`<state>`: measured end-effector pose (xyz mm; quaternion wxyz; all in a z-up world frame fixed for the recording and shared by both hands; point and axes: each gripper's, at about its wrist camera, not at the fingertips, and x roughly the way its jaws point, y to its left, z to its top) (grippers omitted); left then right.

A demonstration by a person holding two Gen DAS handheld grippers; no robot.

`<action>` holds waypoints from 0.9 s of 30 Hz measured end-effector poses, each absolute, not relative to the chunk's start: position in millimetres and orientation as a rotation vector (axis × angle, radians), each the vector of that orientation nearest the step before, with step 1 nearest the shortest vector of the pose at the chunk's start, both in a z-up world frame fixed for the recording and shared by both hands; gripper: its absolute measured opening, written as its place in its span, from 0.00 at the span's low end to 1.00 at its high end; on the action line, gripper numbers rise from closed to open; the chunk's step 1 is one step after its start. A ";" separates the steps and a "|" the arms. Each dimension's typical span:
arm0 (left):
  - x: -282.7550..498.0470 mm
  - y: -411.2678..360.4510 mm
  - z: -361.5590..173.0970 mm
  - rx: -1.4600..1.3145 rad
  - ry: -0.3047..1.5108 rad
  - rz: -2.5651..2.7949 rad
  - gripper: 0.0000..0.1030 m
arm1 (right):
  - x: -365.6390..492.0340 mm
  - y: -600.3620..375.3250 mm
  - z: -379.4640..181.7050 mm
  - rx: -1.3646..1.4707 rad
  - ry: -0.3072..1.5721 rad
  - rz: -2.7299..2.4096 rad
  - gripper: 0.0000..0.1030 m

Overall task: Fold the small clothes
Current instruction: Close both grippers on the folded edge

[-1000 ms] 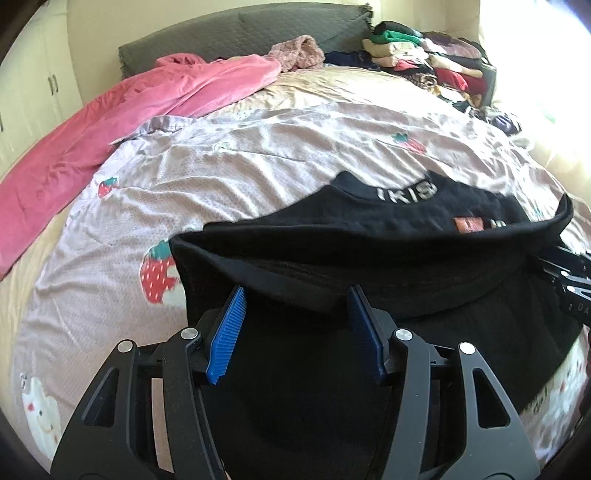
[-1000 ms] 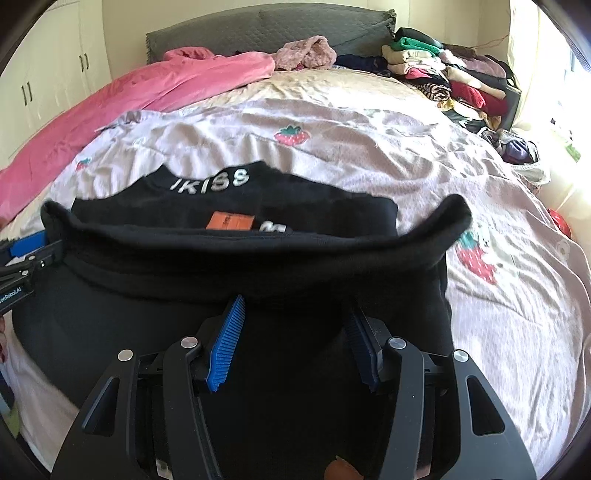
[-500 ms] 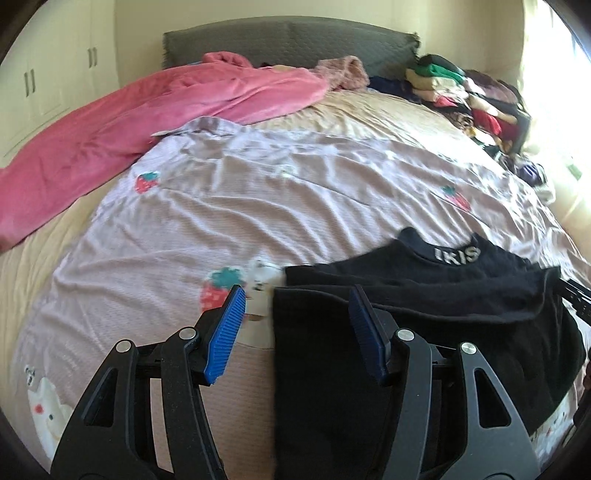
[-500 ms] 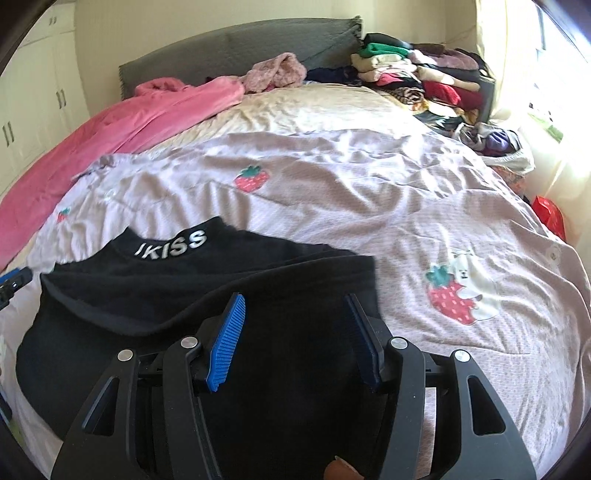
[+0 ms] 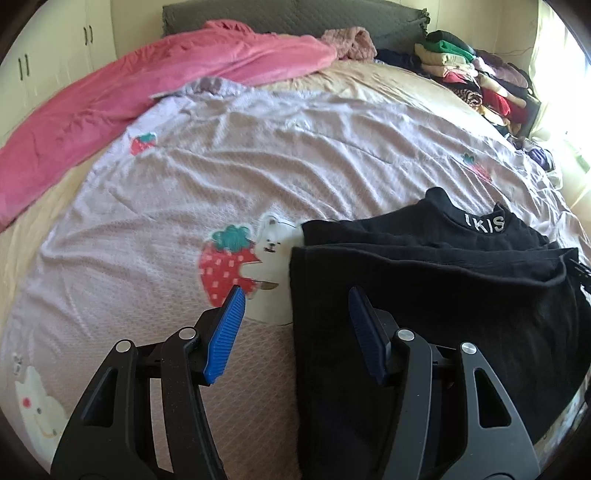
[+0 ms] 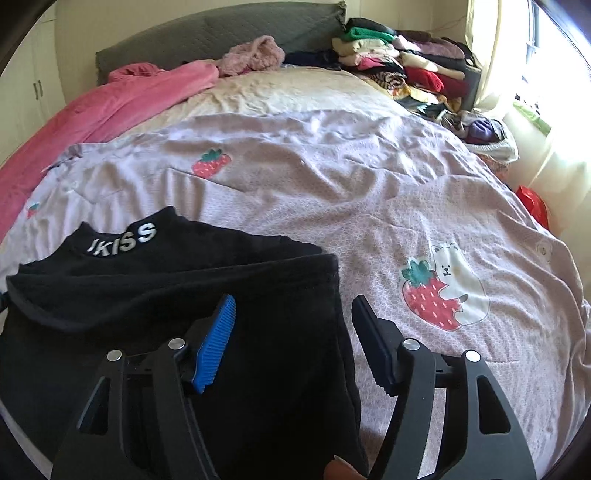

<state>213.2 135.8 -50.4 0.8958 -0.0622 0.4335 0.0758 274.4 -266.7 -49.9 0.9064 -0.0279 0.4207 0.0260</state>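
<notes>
A black top (image 5: pixel 424 280) with white "IKISS" lettering on its collar lies on the bed, its lower part folded up over the body. It also shows in the right wrist view (image 6: pixel 177 295). My left gripper (image 5: pixel 295 306) is open and empty above the garment's left edge. My right gripper (image 6: pixel 291 314) is open and empty above the garment's right edge. Neither gripper holds cloth.
The bed has a lilac quilt (image 5: pixel 258 166) with strawberry and bear prints. A pink blanket (image 5: pixel 129 88) lies along the far left. A stack of folded clothes (image 6: pixel 399 62) stands at the back right by the grey headboard (image 6: pixel 221 33).
A second ago both grippers held the lower hem lifted. They carried it forward over the body, let it drop, and pulled back and apart; the fold now lies flat.
</notes>
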 end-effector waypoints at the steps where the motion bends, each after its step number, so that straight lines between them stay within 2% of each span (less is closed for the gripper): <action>1: 216.5 135.9 -51.9 -0.140 0.897 0.153 0.49 | 277.3 -268.5 -52.0 -0.052 0.874 0.052 0.62; 3: 219.8 137.2 -54.0 -0.159 0.898 0.154 0.48 | 280.5 -272.7 -55.1 -0.036 0.881 0.056 0.62; 6: 219.3 138.0 -54.0 -0.198 0.888 0.130 0.34 | 279.8 -278.8 -56.4 0.003 0.881 0.074 0.61; 7: 218.5 137.4 -53.8 -0.201 0.885 0.122 0.23 | 277.7 -281.2 -56.6 0.024 0.878 0.093 0.58; 8: 219.5 136.2 -53.6 -0.196 0.885 0.123 0.17 | 277.0 -282.3 -56.7 0.033 0.877 0.105 0.54; 9: 218.2 135.5 -52.8 -0.192 0.879 0.127 0.16 | 276.4 -283.5 -57.1 0.044 0.876 0.117 0.51; 11: 216.4 134.7 -50.5 -0.207 0.867 0.116 0.09 | 276.1 -288.3 -58.1 0.074 0.875 0.134 0.39; 13: 211.7 134.7 -46.5 -0.218 0.843 0.116 0.07 | 275.2 -291.8 -57.0 0.094 0.868 0.138 0.30; 14: 210.9 134.0 -44.0 -0.219 0.833 0.115 0.07 | 273.9 -294.1 -56.2 0.107 0.860 0.151 0.21; 17: 204.5 133.3 -34.7 -0.218 0.800 0.116 0.06 | 267.0 -297.9 -52.5 0.122 0.837 0.177 0.12; 27: 209.4 133.0 -4.2 -0.213 0.720 0.123 0.05 | 266.1 -302.4 -21.5 0.117 0.735 0.177 0.10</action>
